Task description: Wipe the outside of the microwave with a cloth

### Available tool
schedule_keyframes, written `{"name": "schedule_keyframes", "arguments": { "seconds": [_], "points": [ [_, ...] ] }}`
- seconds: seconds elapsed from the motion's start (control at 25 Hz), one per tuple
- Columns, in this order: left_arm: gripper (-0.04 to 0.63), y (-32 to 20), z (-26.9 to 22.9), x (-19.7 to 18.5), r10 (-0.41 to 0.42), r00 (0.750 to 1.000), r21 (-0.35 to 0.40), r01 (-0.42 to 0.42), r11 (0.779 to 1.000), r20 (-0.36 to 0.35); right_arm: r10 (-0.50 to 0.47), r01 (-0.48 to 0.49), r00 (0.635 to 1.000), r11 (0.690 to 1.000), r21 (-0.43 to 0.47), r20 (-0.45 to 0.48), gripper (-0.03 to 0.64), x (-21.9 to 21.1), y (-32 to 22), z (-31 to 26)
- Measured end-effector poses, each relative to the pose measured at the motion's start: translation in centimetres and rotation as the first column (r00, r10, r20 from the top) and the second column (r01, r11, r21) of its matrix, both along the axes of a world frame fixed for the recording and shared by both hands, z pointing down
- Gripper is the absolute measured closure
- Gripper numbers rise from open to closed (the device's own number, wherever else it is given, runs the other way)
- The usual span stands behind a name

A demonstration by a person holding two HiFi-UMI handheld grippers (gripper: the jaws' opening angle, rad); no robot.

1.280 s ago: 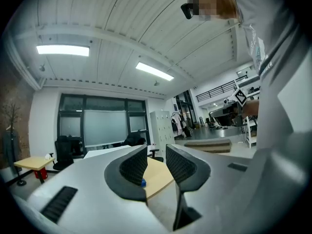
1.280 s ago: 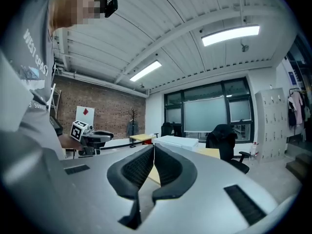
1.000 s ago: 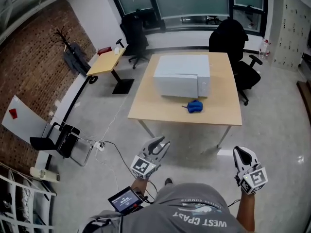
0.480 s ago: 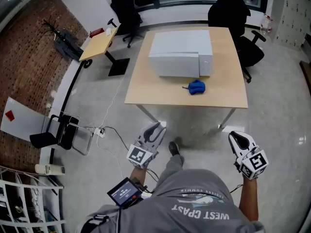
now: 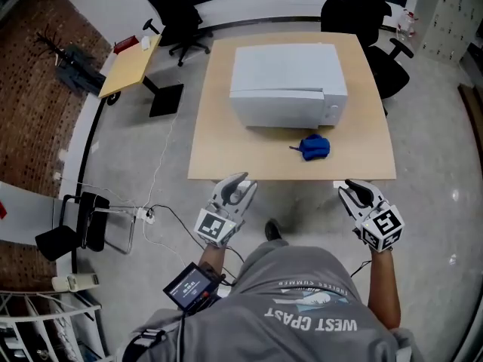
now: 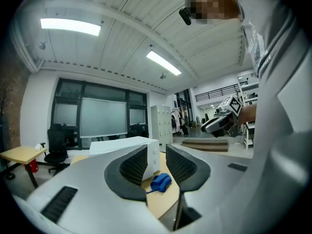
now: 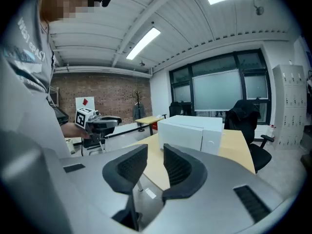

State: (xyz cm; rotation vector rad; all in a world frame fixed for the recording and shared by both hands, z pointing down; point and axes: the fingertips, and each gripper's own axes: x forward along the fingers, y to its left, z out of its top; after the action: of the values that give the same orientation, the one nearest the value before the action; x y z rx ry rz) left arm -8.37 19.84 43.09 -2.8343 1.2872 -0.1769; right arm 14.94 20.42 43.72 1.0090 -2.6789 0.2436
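A white microwave (image 5: 287, 85) stands on a light wooden table (image 5: 226, 157), door side towards me. A crumpled blue cloth (image 5: 315, 146) lies on the table just in front of the microwave's right end. My left gripper (image 5: 238, 183) hovers at the table's near edge, its jaws a little apart with nothing between them. In the left gripper view the cloth (image 6: 161, 182) shows through the gap of the left gripper (image 6: 156, 152). My right gripper (image 5: 353, 188) is at the near right corner of the table. Its jaws are opening and hold nothing, as the right gripper view (image 7: 155, 152) shows.
Black office chairs (image 5: 362, 6) stand behind and to the right of the table. A small side desk (image 5: 128, 66) is at the back left. A folded chair (image 5: 83, 217) and a power strip with cables (image 5: 143, 216) lie on the floor at left.
The person has walked up to the table, so microwave and cloth are nearer. Both grippers have come forward to the table's near edge. The right jaws have parted from shut.
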Motion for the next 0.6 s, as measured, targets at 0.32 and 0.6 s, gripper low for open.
{"name": "schedule_keyframes", "arguments": {
  "seconds": [0.32, 0.6],
  "points": [
    [0.463, -8.5, 1.2, -4.6, 0.063, 0.997, -0.018, -0.064, 0.998, -0.033, -0.033, 0.004, 0.96, 0.995, -0.103, -0.28, 0.491, -6.9, -12.4, 9.6],
    [0.463, -12.2, 2.3, -6.5, 0.021, 1.0, -0.063, -0.019, 0.998, 0.016, -0.17, 0.02, 0.832, 0.961, -0.277, -0.528, 0.46, -6.0, -19.9, 22.5]
  ]
}}
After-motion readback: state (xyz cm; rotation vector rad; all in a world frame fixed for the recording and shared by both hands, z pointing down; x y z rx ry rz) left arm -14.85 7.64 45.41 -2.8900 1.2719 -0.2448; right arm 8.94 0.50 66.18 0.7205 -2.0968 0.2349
